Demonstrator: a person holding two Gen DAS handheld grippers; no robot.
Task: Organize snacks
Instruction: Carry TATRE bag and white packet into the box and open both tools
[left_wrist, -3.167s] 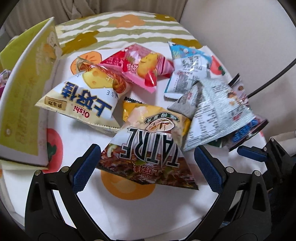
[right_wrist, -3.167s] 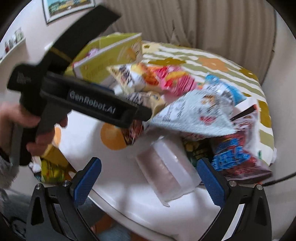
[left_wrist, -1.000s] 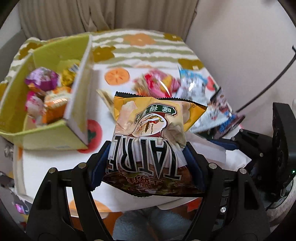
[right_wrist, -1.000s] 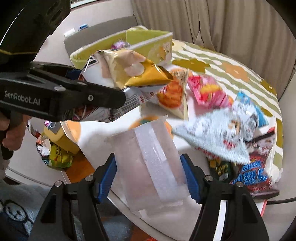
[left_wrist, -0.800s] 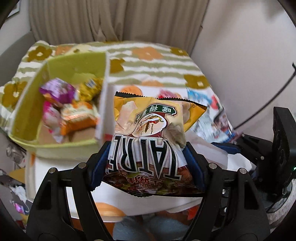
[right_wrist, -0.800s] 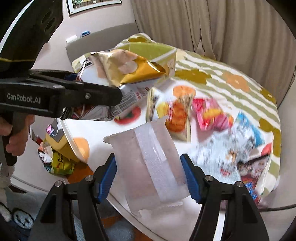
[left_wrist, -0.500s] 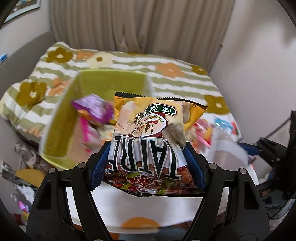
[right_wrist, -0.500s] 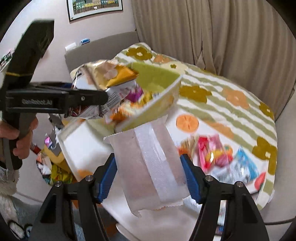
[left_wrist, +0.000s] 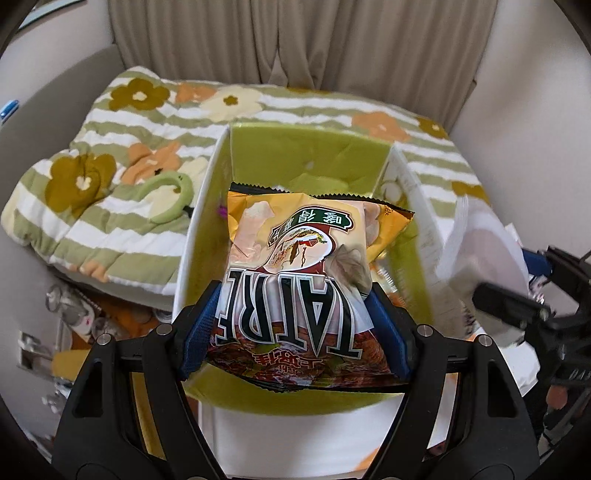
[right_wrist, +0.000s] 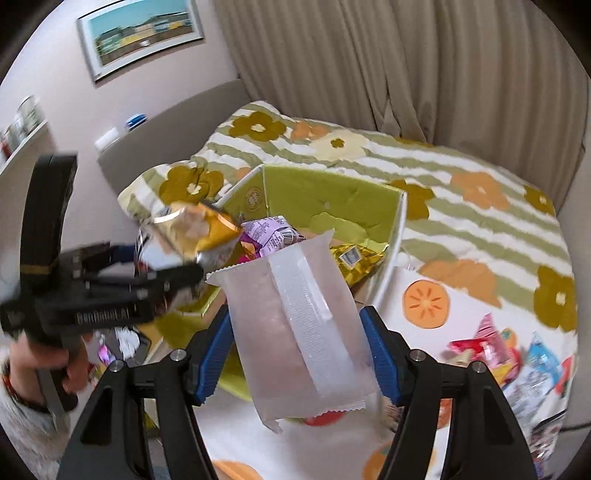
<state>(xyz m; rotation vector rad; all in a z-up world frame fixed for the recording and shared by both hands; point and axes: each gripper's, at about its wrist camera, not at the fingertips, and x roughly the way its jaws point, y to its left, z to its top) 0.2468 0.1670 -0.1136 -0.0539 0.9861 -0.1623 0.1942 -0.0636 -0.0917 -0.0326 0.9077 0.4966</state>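
- Both grippers have swung away from the heap of snacks to the green box (left_wrist: 310, 155), which a second ago sat off to the left in the left wrist view and now fills the middle of it
- Left gripper (left_wrist: 295, 325) has its blue pads pressed against both sides of a yellow chip bag (left_wrist: 295, 266), which hangs above the near part of the box opening
- Right gripper (right_wrist: 295, 328) is clamped on a frosted white packet (right_wrist: 295, 314), held just in front of the box's near right corner
- Seen from the right wrist, the left gripper (right_wrist: 155, 258) is to the left of the white packet and close beside it, with the chip bag (right_wrist: 192, 229) over the left wall of the box; a person's hand (right_wrist: 55, 365) grips its handle
- Box walls stand upright, white outside and green inside; the far wall (right_wrist: 325, 195) and far half of the inside are bare, so there is room at the back
- Inside the box lie a purple packet (right_wrist: 269, 232) and a gold packet (right_wrist: 354, 258), toward the near right side
- Box rests on a white cloth with orange fruit prints (right_wrist: 424, 299), and behind it is a green striped flowered quilt (left_wrist: 122, 147)
- Remaining snacks, a red packet (right_wrist: 484, 347) and a blue one (right_wrist: 543, 354) among them, lie well apart from the box at the right edge of the table
- Floor clutter shows beyond the table's left edge (left_wrist: 81, 314), blurred
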